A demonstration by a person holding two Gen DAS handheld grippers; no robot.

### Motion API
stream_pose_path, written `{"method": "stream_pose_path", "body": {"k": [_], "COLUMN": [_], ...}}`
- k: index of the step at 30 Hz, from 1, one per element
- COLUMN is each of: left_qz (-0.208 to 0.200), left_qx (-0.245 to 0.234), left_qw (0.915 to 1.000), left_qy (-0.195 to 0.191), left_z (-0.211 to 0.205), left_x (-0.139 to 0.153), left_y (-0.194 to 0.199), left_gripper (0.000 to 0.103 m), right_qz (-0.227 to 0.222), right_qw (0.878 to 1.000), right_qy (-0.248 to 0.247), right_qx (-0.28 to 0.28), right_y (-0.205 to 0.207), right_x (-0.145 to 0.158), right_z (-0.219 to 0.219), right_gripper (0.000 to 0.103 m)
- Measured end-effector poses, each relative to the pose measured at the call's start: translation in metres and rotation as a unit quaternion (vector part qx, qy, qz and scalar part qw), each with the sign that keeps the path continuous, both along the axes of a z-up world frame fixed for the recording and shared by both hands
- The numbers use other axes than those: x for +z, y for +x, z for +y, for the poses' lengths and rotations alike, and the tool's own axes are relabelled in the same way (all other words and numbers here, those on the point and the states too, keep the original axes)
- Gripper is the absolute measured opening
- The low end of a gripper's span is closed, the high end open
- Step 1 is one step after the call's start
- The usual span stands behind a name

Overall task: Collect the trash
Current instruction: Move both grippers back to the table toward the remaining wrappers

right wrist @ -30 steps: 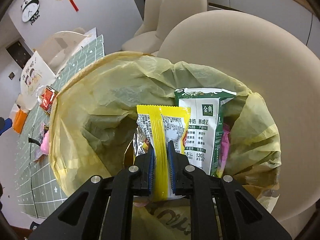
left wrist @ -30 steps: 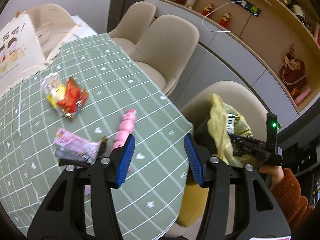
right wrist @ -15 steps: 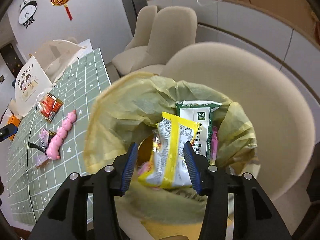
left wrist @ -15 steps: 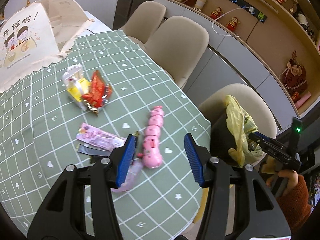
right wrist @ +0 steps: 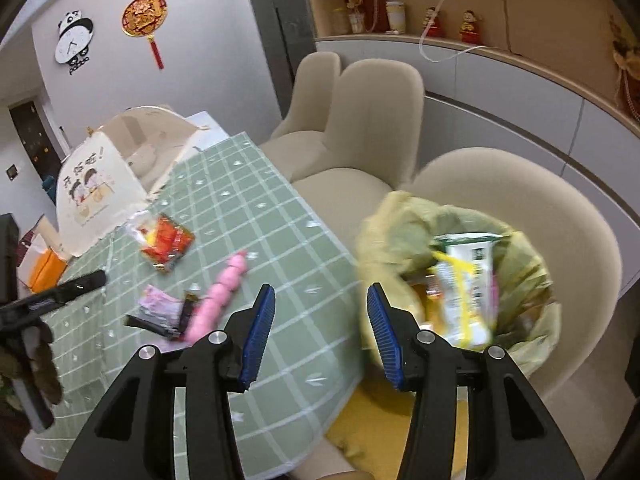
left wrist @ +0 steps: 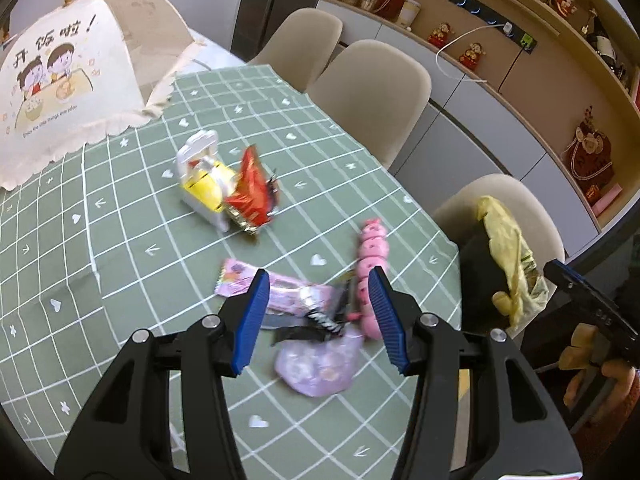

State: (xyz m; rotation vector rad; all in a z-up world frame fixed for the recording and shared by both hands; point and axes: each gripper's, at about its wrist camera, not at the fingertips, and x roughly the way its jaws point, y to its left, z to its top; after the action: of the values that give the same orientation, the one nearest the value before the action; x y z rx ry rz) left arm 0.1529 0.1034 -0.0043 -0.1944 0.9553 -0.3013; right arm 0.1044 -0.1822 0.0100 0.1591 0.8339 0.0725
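My left gripper [left wrist: 318, 318] is open and empty, just above a heap of wrappers on the green checked table [left wrist: 120, 240]: a pink wrapper [left wrist: 276, 290], a black wrapper [left wrist: 308, 330] and a lilac packet [left wrist: 320, 364]. A pink segmented toy [left wrist: 372, 252] lies to their right. A red wrapper [left wrist: 250, 196] leans on a white and yellow box [left wrist: 202, 184] farther back. My right gripper [right wrist: 320, 332] is open and empty, left of the yellow-lined bin [right wrist: 532, 280], which holds a yellow-striped packet [right wrist: 460, 300] and a green and white packet [right wrist: 472, 248].
The bin [left wrist: 508, 256] stands on a beige chair [right wrist: 580, 248] at the table's right edge. Two more beige chairs [left wrist: 372, 92] line the far side. A white food cover [left wrist: 60, 88] sits at the back left. Shelves and cabinets run along the right wall.
My right gripper opened, let the yellow-striped packet fall into the bin and pulled back leftward. My left gripper moved over the table toward the heap of wrappers.
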Motion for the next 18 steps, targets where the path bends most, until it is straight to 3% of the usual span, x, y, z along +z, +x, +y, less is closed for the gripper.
{"method": "stream_pose_path", "body": {"k": [3, 13, 18], "left_qz": [-0.003, -0.003, 0.018], "left_qx": [-0.010, -0.018, -0.021], "left_qw": [0.9999, 0.9997, 0.9993], "left_qy": [0.005, -0.017, -0.024], "left_z": [0.010, 0.046, 0.064], "left_x": [-0.004, -0.025, -0.048], "left_y": [0.004, 0.027, 0.039], "left_gripper": [0.049, 0.049, 0.049], "right_qz": [-0.002, 0.027, 0.043], "right_qw": [1.000, 0.999, 0.998], "right_qy": [0.007, 0.002, -0.005], "right_qx": [0.013, 0.030, 0.048], "right_y": [0.002, 0.017, 0.026], "right_x": [0.000, -0.017, -0.034], "right_z": [0.026, 0.081, 0.093], "right_gripper": [0.055, 0.055, 0.055]}}
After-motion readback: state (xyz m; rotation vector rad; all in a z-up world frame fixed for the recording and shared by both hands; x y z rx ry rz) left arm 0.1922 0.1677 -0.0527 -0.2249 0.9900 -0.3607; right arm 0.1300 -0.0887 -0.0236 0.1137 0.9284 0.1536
